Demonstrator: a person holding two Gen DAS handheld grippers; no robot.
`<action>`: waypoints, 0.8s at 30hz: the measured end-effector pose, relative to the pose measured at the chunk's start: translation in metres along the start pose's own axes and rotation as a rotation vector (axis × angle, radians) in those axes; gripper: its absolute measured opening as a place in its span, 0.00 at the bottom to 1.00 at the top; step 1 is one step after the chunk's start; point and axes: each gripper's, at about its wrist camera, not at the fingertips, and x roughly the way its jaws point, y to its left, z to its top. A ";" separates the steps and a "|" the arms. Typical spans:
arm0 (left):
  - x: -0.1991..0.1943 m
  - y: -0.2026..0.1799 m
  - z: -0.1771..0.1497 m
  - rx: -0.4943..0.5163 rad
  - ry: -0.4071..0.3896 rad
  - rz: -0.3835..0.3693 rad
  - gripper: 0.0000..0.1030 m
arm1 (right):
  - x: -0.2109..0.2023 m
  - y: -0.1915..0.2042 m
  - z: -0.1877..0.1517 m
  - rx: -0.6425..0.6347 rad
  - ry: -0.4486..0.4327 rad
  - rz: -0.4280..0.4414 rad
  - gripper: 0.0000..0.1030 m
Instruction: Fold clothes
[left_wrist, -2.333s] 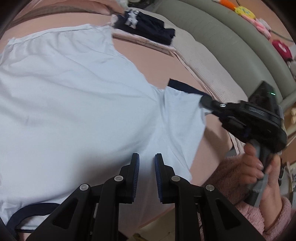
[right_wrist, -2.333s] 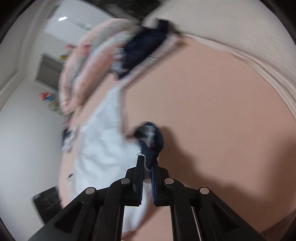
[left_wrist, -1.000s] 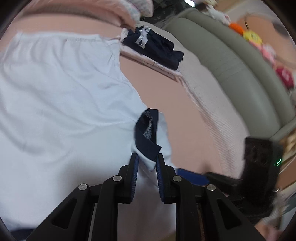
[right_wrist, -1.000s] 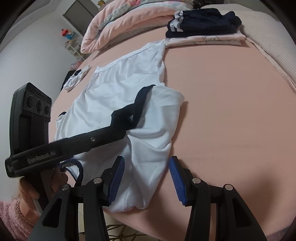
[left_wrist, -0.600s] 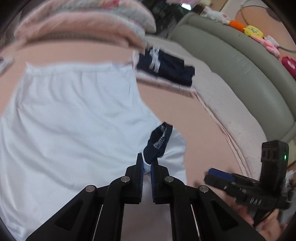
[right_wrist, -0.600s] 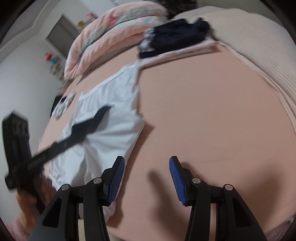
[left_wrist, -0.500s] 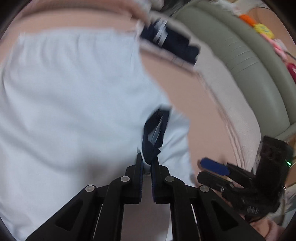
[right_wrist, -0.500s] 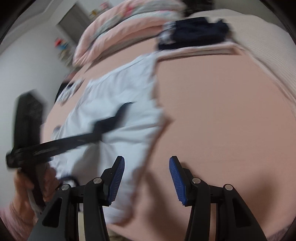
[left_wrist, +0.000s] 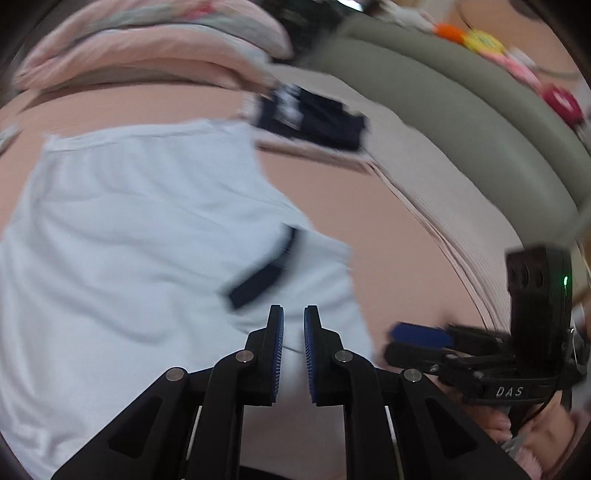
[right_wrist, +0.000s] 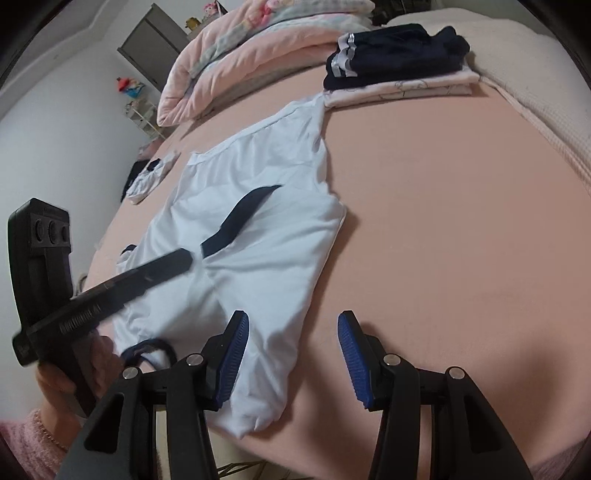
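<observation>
A white T-shirt (right_wrist: 266, 251) with navy trim lies flat on the pink bed (right_wrist: 443, 203). Its right sleeve is folded inward, and the navy cuff (right_wrist: 240, 218) rests on the shirt's body. In the left wrist view the shirt (left_wrist: 129, 240) and cuff (left_wrist: 262, 277) are blurred. My left gripper (left_wrist: 293, 314) hovers just behind the cuff with its jaws opening a little and nothing between them; its tip (right_wrist: 184, 258) shows over the shirt. My right gripper (right_wrist: 291, 325) stands open and empty above the shirt's near right edge, also seen low at the right (left_wrist: 417, 339).
A stack of folded navy and pale pink clothes (right_wrist: 399, 55) sits at the far side of the bed. A rolled pink quilt (right_wrist: 251, 48) lies behind it. A small garment (right_wrist: 147, 181) lies at the far left. A green padded headboard (left_wrist: 443, 122) runs along the right.
My left gripper let go of the navy-cuffed sleeve, which now lies folded on the shirt, and has drawn back a little. The right gripper stays open.
</observation>
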 end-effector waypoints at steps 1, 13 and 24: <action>0.007 -0.002 -0.003 -0.008 0.018 -0.006 0.09 | 0.000 0.006 -0.005 -0.034 0.014 -0.009 0.48; -0.001 0.022 -0.016 -0.093 0.052 0.091 0.09 | -0.010 0.010 -0.048 -0.179 0.095 -0.286 0.44; 0.010 -0.024 -0.017 0.069 0.064 0.062 0.09 | -0.005 0.027 -0.034 -0.212 0.067 -0.265 0.45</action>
